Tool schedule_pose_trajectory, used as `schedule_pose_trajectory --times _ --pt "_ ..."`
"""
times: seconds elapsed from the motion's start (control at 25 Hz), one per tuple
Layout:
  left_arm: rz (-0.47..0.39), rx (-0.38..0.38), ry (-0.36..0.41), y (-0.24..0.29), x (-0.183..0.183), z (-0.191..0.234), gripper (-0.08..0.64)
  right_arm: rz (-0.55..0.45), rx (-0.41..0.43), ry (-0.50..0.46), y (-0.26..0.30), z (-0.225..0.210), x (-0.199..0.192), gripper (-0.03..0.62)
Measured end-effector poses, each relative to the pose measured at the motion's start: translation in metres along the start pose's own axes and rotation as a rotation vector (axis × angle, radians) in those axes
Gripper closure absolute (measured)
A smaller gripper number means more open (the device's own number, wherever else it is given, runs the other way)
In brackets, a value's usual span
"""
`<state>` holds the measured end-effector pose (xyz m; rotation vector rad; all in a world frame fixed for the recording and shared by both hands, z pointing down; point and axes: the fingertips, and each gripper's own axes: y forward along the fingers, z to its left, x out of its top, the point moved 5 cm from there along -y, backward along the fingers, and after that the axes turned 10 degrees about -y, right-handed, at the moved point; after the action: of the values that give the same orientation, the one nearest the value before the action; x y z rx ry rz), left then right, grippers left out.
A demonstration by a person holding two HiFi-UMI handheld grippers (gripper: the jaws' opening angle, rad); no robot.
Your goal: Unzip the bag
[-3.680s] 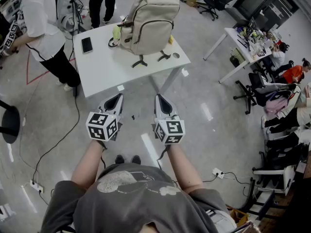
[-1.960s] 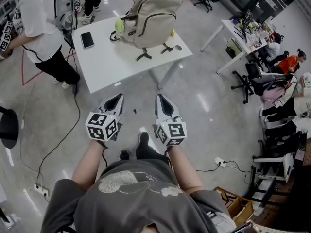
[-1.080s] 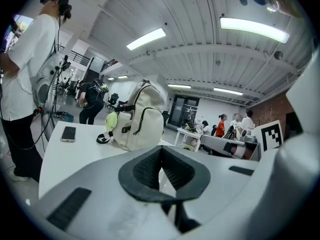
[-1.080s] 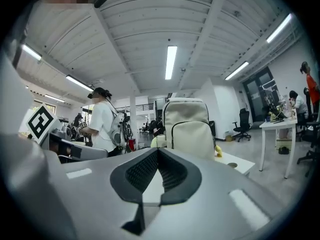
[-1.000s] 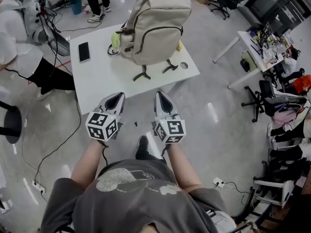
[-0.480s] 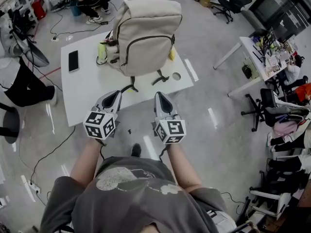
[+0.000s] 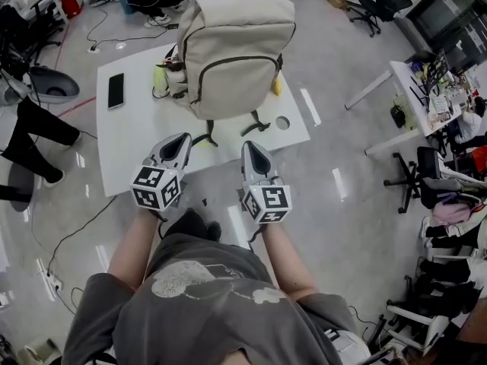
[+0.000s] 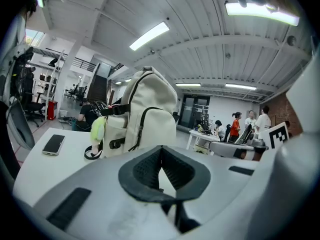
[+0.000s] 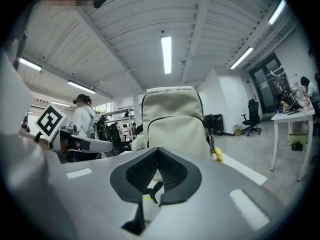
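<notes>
A cream backpack [image 7: 232, 52] with dark zipper lines stands upright on a white table [image 7: 137, 139]; it also fills the middle of the left gripper view [image 8: 145, 114] and the right gripper view [image 9: 172, 119]. My left gripper [image 7: 181, 141] is shut with nothing in it and sits just short of the table's near edge. My right gripper [image 7: 249, 147] is shut too and empty, level with the left one. Both point at the backpack and are apart from it. Black straps [image 7: 255, 124] trail from the bag's base onto the table.
A black phone [image 7: 116, 90] lies on the table's left part. A yellow-green item [image 7: 160, 78] hangs at the bag's left side. A person's legs [image 7: 34, 139] stand left of the table. Desks and office chairs [image 7: 426, 166] crowd the right side. A cable [image 7: 84, 230] runs over the floor.
The table and backpack have come closer and now sit right in front of both grippers. The person on the left has shifted further out of view. Both grippers stay shut.
</notes>
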<state>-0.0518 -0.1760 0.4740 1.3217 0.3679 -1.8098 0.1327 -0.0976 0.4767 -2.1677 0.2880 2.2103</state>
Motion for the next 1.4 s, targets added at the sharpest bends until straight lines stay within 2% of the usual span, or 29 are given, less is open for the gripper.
schedule_pose_trajectory --times 0.36,0.52,0.64,0.76,0.96,1.08,1.28,1.4 --pt "0.041 -0.033 -0.008 0.044 0.005 0.030 0.552 0.033 -0.021 -0.017 0.040 -0.012 0.002 0.592" --pt "0.053 -0.042 0.011 0.063 0.010 0.042 0.552 0.037 -0.046 -0.022 0.058 -0.025 0.007 0.592" --pt "0.059 -0.044 0.057 0.076 0.012 0.051 0.551 0.044 -0.057 -0.017 0.071 -0.028 0.007 0.593" --pt "0.072 -0.051 0.096 0.090 0.010 0.058 0.495 0.049 -0.049 -0.026 0.082 -0.025 0.005 0.592" --pt "0.101 -0.038 0.116 0.115 0.002 0.072 0.469 0.071 -0.043 -0.023 0.099 -0.022 -0.001 0.592" --pt "0.124 -0.038 0.148 0.128 -0.001 0.074 0.471 0.087 -0.039 -0.027 0.107 -0.021 -0.004 0.592" --pt "0.148 -0.041 0.155 0.139 -0.004 0.080 0.471 0.106 -0.037 -0.030 0.116 -0.021 -0.006 0.593" --pt "0.144 -0.042 0.157 0.140 -0.001 0.083 0.513 0.108 -0.052 -0.032 0.120 -0.025 -0.006 0.593"
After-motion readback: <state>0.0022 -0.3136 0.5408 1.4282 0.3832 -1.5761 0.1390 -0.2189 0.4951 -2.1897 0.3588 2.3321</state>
